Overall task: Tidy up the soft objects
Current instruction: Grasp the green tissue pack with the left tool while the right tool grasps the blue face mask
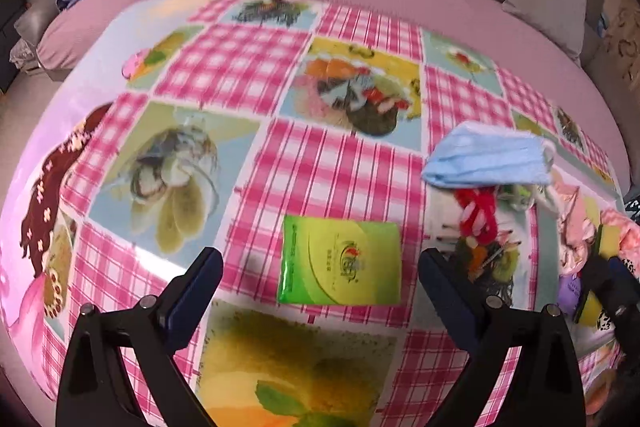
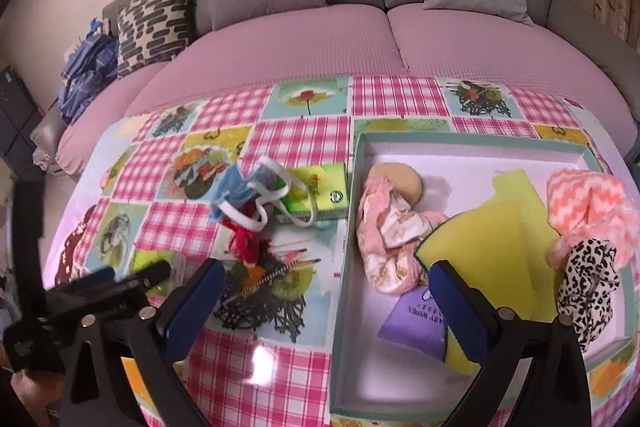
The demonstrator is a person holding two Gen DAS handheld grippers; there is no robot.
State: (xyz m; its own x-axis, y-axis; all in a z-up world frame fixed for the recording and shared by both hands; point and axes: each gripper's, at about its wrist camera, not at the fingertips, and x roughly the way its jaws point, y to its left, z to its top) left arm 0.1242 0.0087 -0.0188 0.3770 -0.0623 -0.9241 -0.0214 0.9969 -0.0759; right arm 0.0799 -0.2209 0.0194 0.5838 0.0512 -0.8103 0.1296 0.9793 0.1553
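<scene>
My left gripper point(image 1: 320, 271) is open and empty, just above a green tissue pack point(image 1: 340, 261) on the table. A blue face mask point(image 1: 488, 159) and a red woolly item point(image 1: 480, 215) lie to its right. My right gripper point(image 2: 324, 291) is open and empty over the left wall of a white box point(image 2: 472, 147). The box holds a yellow sponge point(image 2: 492, 239), pink cloth point(image 2: 392, 227), a round beige puff point(image 2: 400, 177), a pink zigzag cloth point(image 2: 588, 207), a leopard scrunchie point(image 2: 588, 283) and a purple packet point(image 2: 416, 319). The mask point(image 2: 240, 193), red item point(image 2: 246, 241) and a green pack point(image 2: 320, 193) lie left of the box.
A pink checked tablecloth point(image 2: 304, 139) covers the table. A pink sofa seat point(image 2: 300, 43) with grey cushions stands behind it. Blue clothing point(image 2: 86, 71) lies at the sofa's left end. The left gripper point(image 2: 100, 287) shows at the lower left of the right wrist view.
</scene>
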